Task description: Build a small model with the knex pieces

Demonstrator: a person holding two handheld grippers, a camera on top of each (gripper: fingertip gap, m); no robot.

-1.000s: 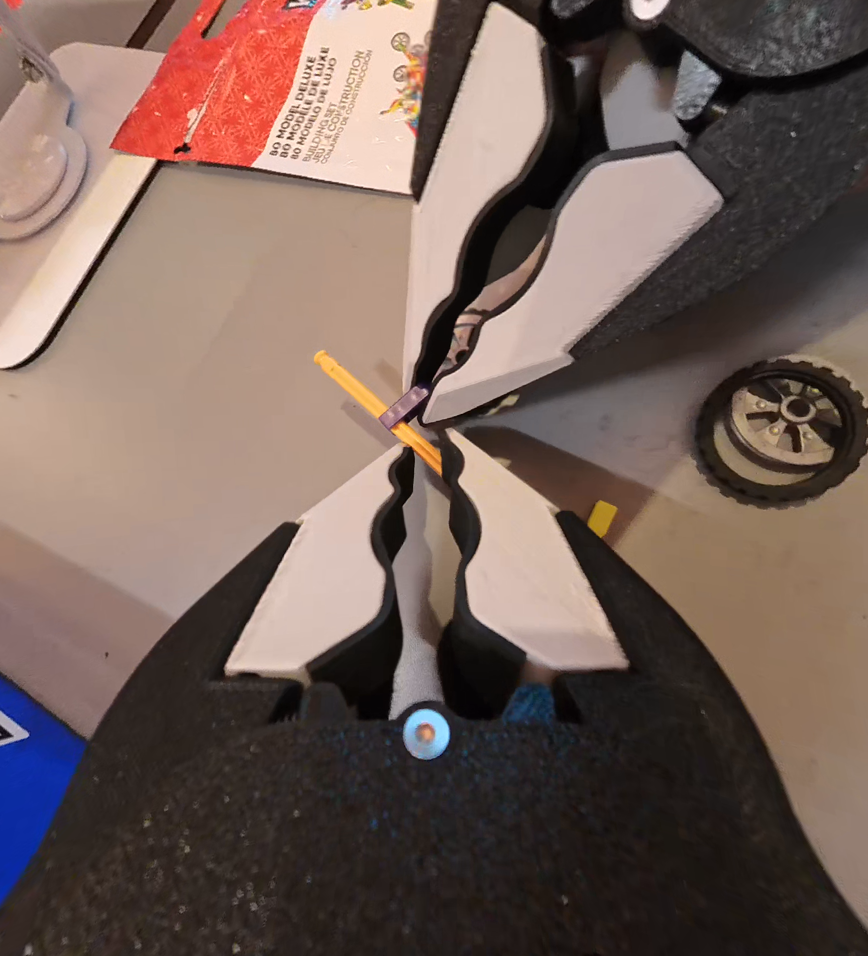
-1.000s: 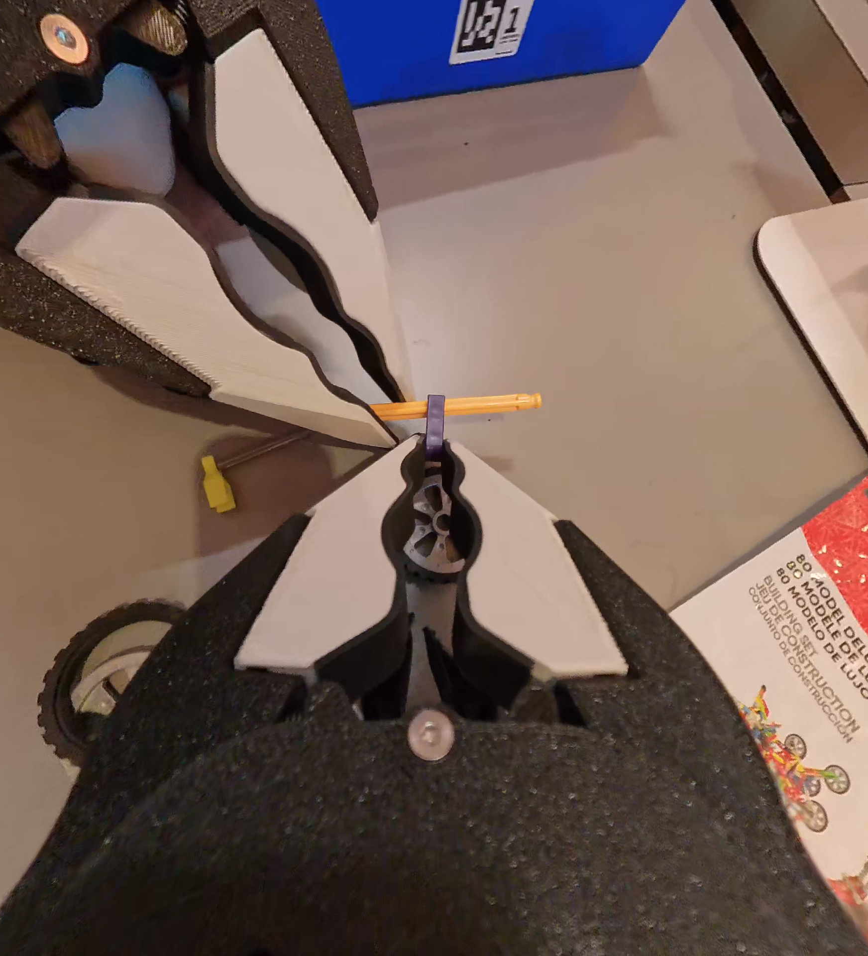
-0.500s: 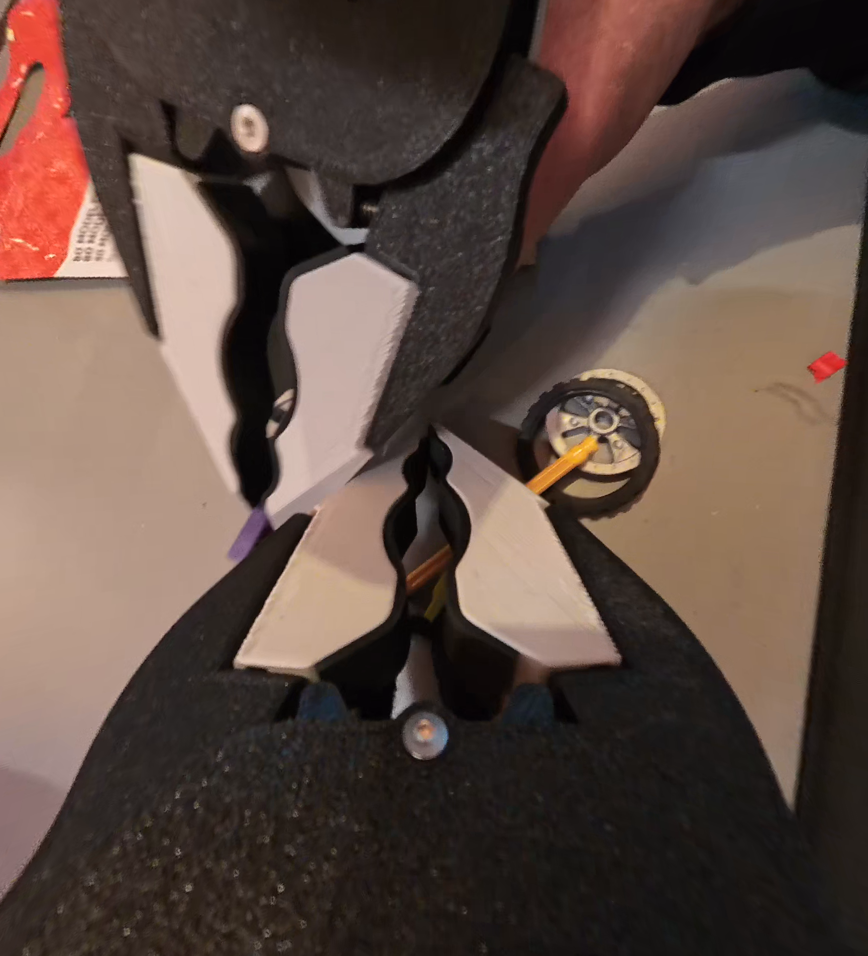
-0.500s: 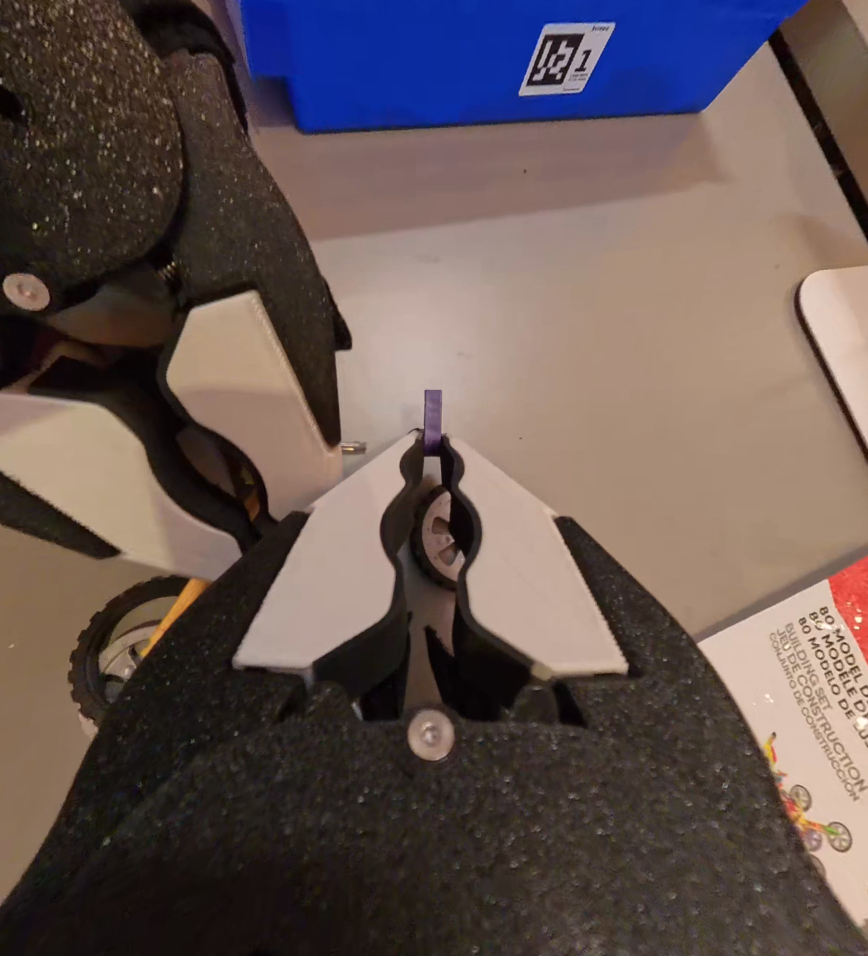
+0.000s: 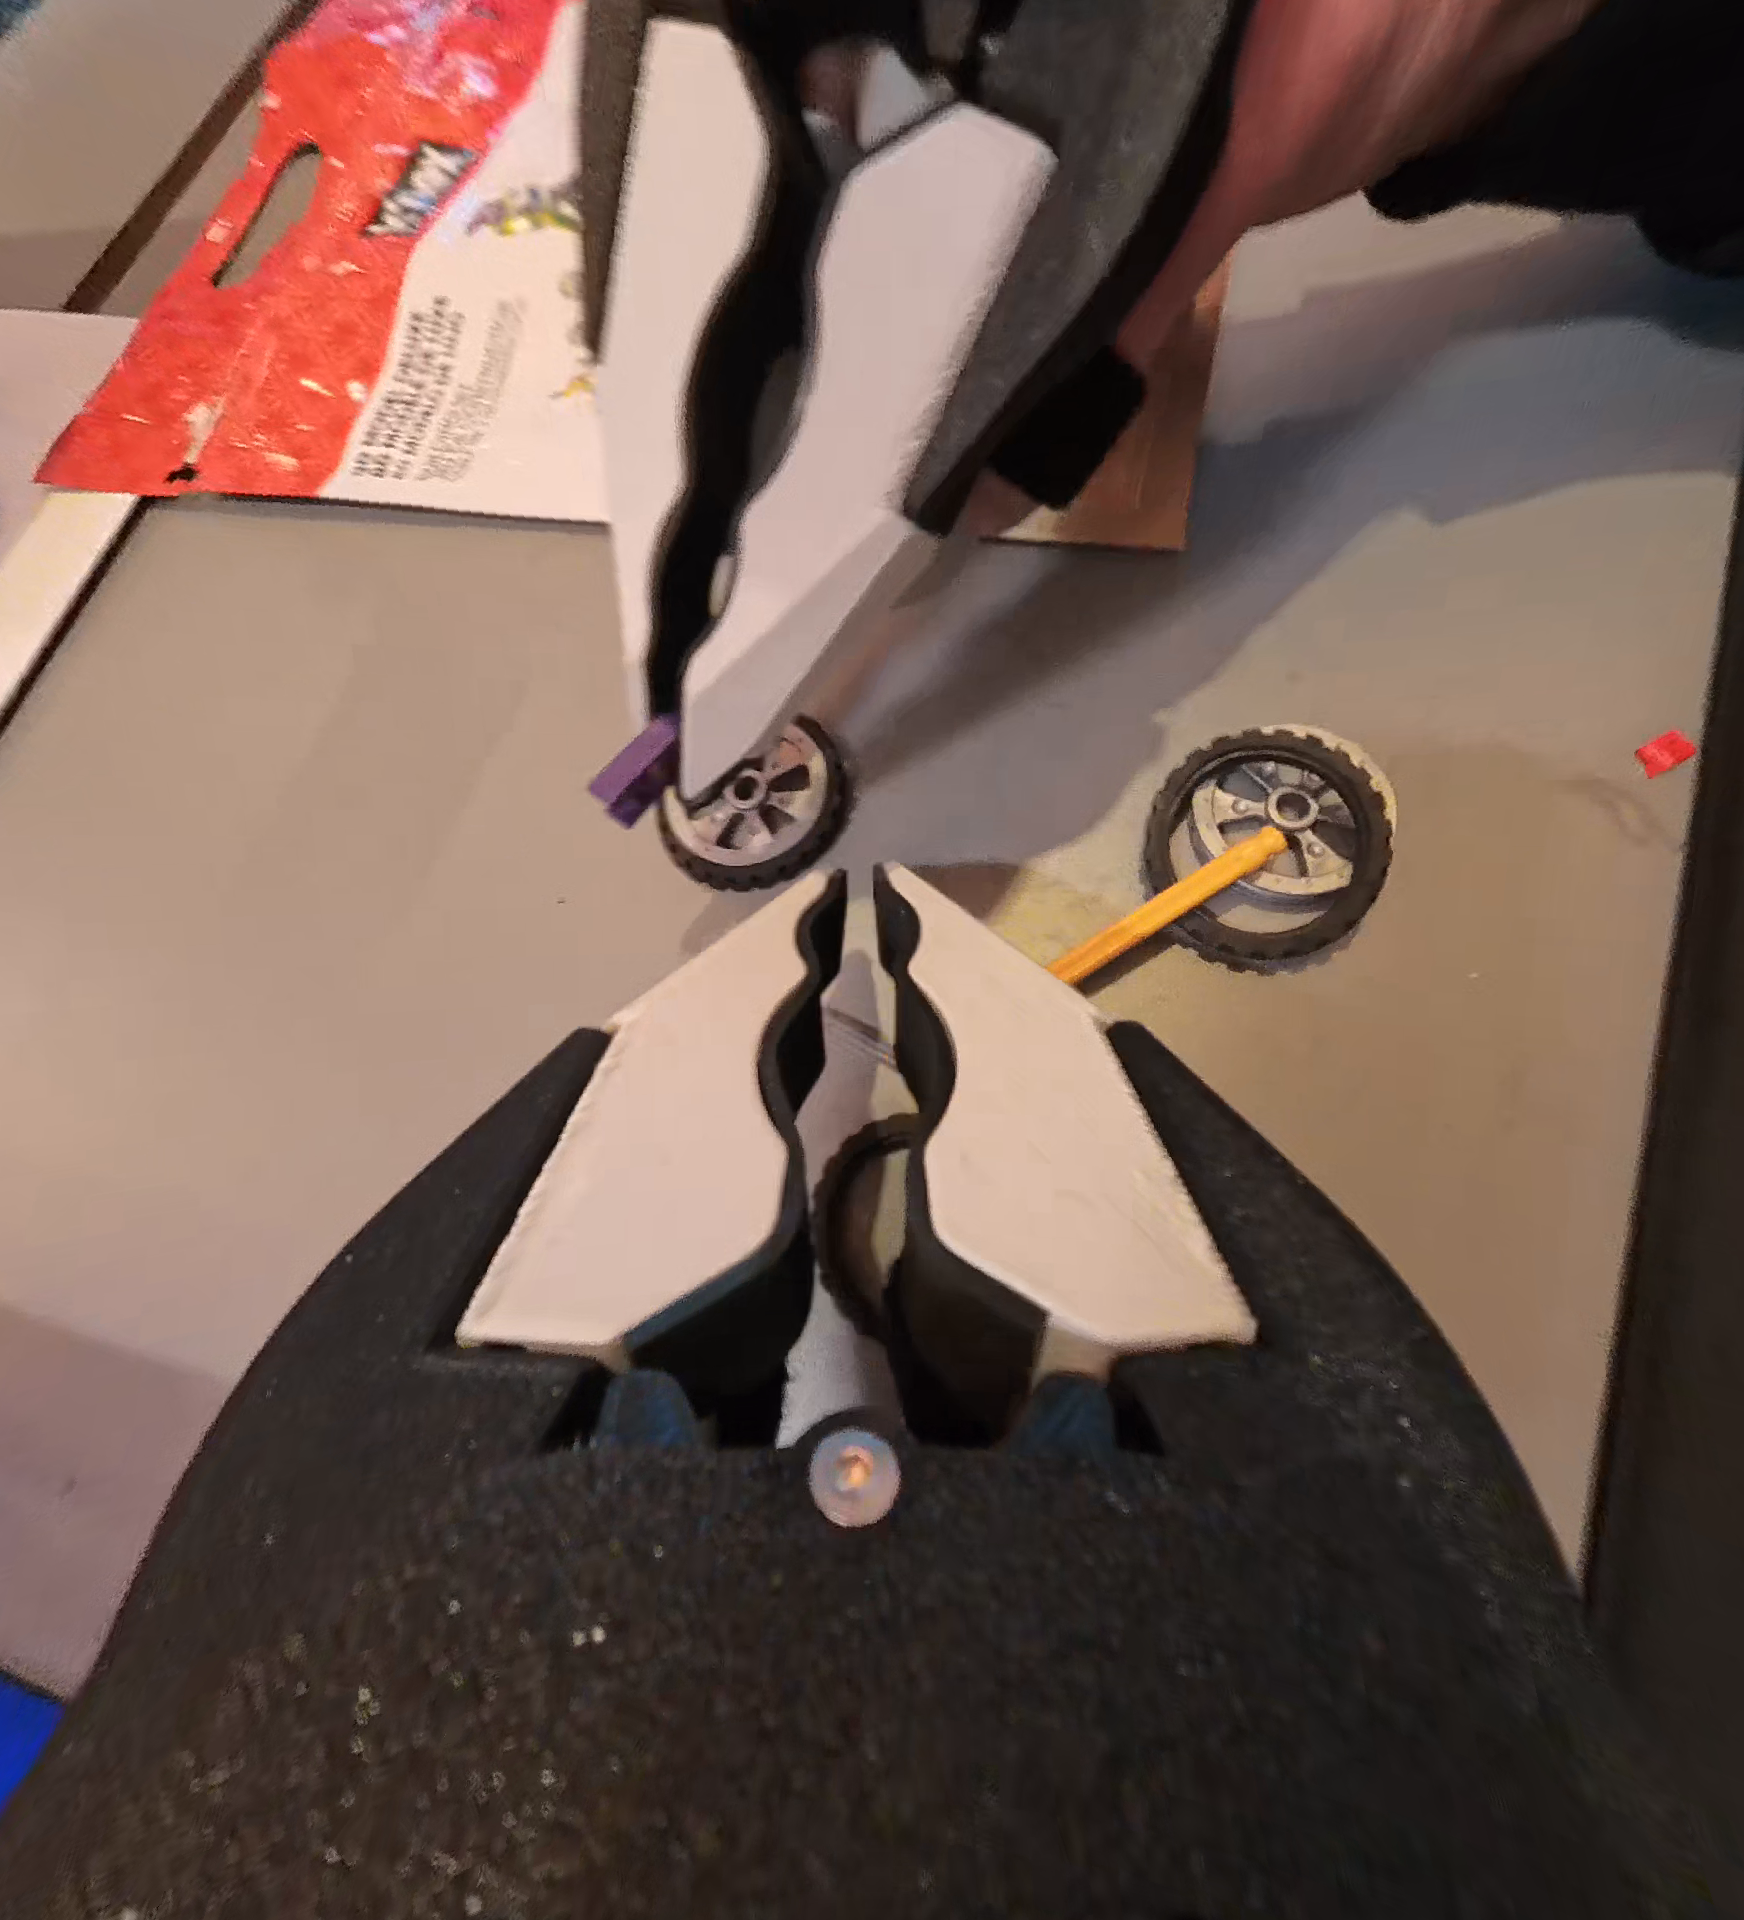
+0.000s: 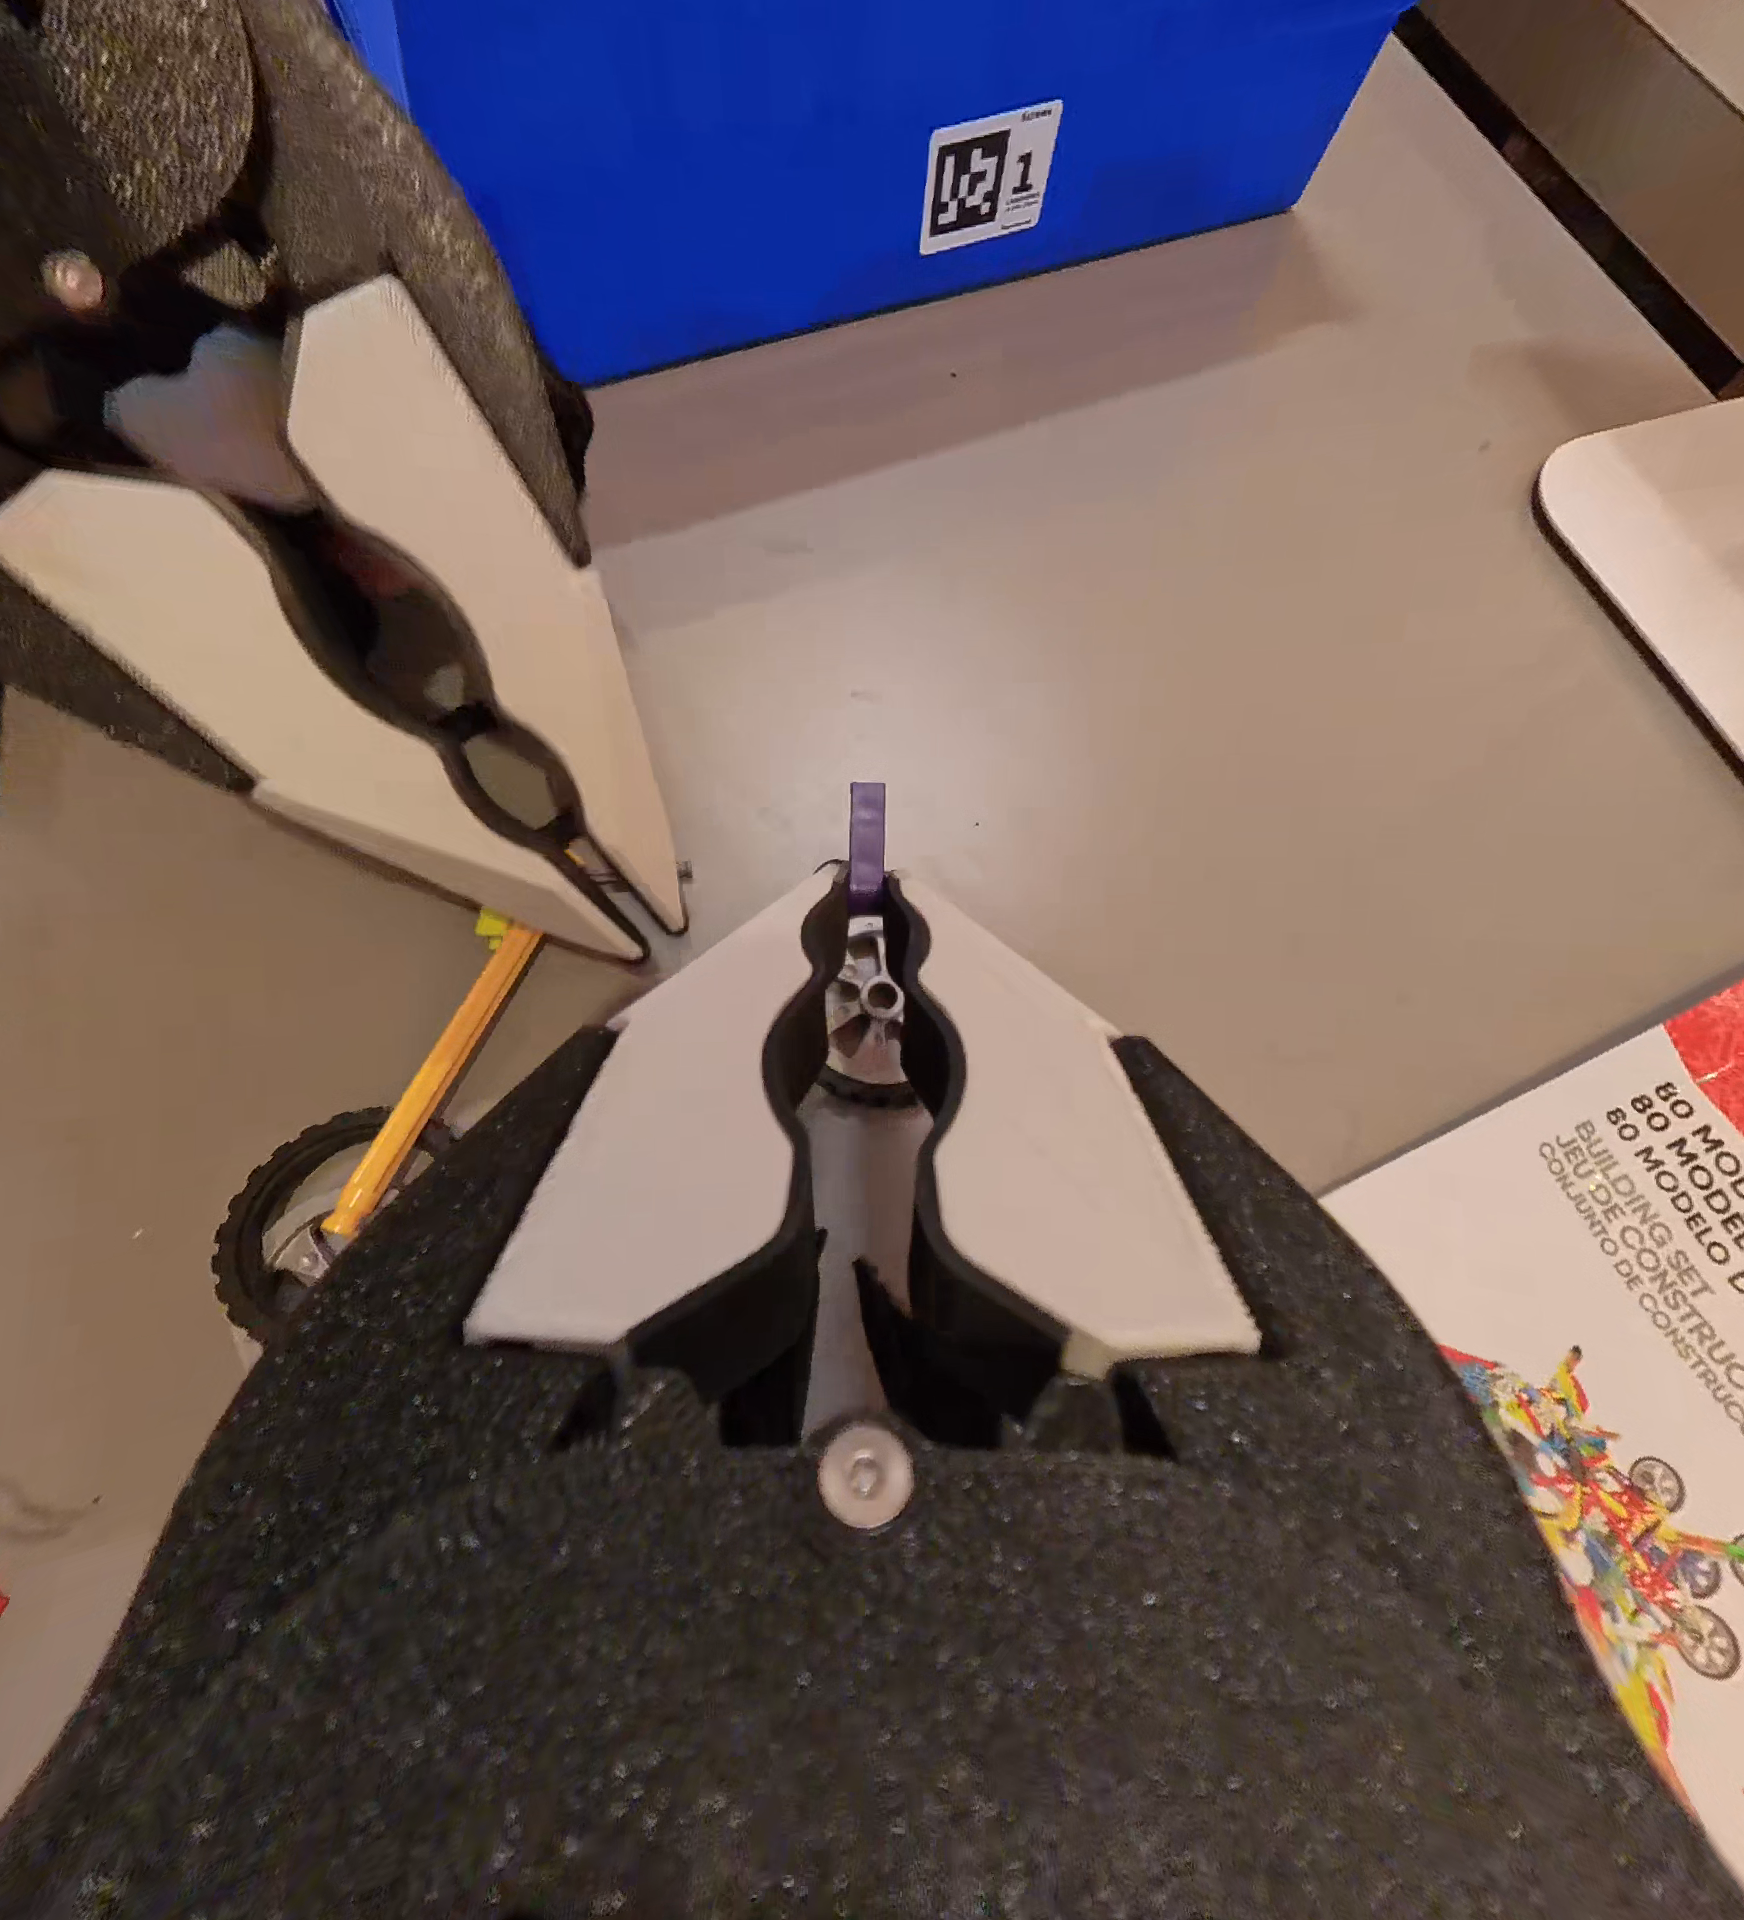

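- Purple clip (image 6: pixel 866 831) sticks out past the tips of my right gripper (image 6: pixel 866 883), which is clamped on it just over the grey table (image 5: pixel 328 831), near the middle.
- A small wheel (image 5: pixel 754 810) hangs beside the clip under the same tips. From my right wrist view only its grey spoked hub shows, in the hollow between the fingers.
- I judge this grip thin. Only the clip's edge is pinched, so a twist or a knock against my left gripper (image 5: pixel 857 883), just beside it, could lever the clip out and let the wheel roll off.
- My left gripper has its tips almost together with a sliver of gap and nothing between them. A dark ring shows deeper in the gap, and I cannot tell whether it is held.
- An orange rod (image 5: pixel 1159 914) lies on the table beside my left tips, one end resting on a second wheel (image 5: pixel 1268 847). A careless sweep could drag both.
- The clip looks small, flat and blocky, matt purple. The wheel has a black treaded tyre.
- Around them lie a red-and-white card (image 5: pixel 348 312), a blue bin (image 6: pixel 847 156) and a red bit (image 5: pixel 1665 753).
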